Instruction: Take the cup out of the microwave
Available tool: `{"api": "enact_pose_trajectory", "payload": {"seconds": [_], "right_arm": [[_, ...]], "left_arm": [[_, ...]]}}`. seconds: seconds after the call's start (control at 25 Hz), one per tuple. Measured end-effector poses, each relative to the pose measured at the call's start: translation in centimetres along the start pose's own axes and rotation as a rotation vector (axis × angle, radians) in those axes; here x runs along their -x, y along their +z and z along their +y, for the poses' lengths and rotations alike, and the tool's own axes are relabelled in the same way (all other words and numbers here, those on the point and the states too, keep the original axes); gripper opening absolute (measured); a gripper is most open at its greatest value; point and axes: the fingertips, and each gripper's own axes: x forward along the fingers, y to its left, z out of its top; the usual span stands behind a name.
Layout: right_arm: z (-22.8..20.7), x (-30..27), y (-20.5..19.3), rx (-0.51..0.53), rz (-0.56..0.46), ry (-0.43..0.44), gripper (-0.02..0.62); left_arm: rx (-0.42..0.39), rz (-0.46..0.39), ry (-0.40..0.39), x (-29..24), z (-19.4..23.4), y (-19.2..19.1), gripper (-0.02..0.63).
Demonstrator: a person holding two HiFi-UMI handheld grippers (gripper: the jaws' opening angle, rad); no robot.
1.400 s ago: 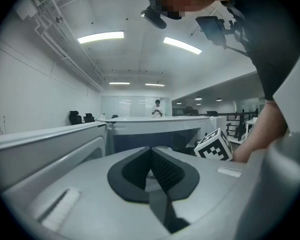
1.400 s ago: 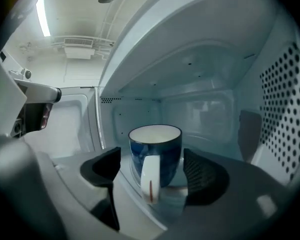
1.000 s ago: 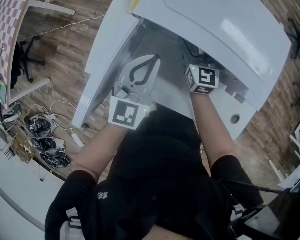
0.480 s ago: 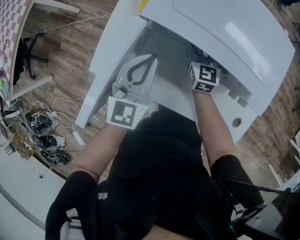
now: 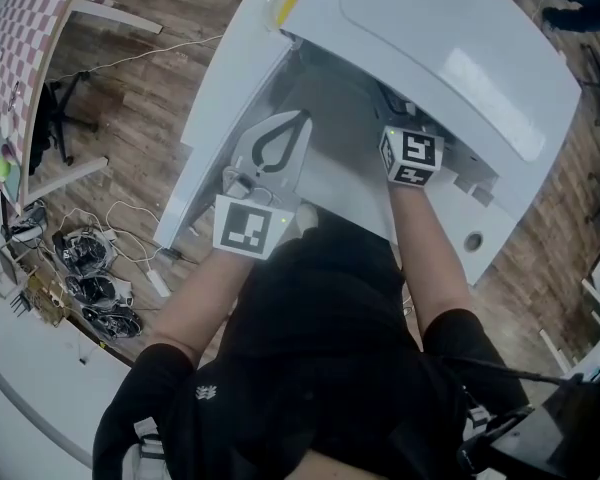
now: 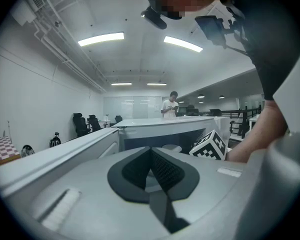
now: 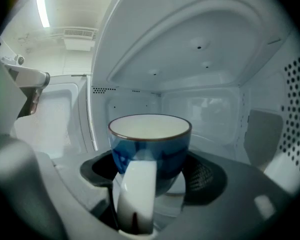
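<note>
Cup [image 7: 150, 144] sat inside microwave [image 7: 200, 59], not lifted yet; right gripper [image 7: 152, 173] jaws wide, just closing around it, no grip; left gripper [image 6: 151, 156] jaws together, empty.

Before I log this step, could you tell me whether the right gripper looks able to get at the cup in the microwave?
Probably yes: the right gripper is inside the open microwave, the cup stands between its jaws with nothing in the way, and the jaws have just been closing.
</note>
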Motion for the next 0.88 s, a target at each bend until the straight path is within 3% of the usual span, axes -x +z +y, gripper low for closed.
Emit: {"api": "enact_pose_trajectory", "payload": {"seconds": [0.88], "right_arm": [[4.5, 10.5, 1.3, -0.004, -0.023, 0.014, 0.388]], "left_arm": [[-0.034, -0.093, 0.009, 9.4, -3.5, 4.7, 0.006]]}}
